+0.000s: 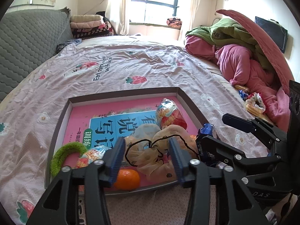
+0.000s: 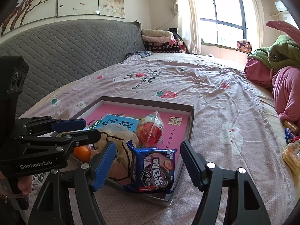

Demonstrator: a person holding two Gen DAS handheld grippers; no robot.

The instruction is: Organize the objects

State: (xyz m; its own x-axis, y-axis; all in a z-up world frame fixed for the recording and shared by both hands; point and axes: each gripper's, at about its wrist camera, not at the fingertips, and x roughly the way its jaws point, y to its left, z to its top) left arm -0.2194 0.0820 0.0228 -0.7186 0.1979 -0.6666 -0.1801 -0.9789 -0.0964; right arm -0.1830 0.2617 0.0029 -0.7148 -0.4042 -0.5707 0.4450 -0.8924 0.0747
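Note:
A shallow cardboard box (image 1: 123,94) (image 2: 192,118) lies on the bed with a pink book inside. In it are an orange (image 1: 127,179) (image 2: 82,152), a beige scrunchie with a black cord (image 1: 159,155) (image 2: 120,144), a green hair loop (image 1: 65,154), two wrapped red snacks (image 1: 169,115) (image 2: 150,129) and a blue cookie packet (image 2: 152,170). My left gripper (image 1: 148,158) is open above the scrunchie. My right gripper (image 2: 148,168) is open around the blue packet, which rests in the box's near corner.
More snack packets (image 1: 253,101) (image 2: 290,146) lie at the right by piled pink and green bedding (image 1: 243,56). A grey quilted headboard (image 2: 65,56) stands at the left. Folded blankets (image 1: 88,26) sit near the window.

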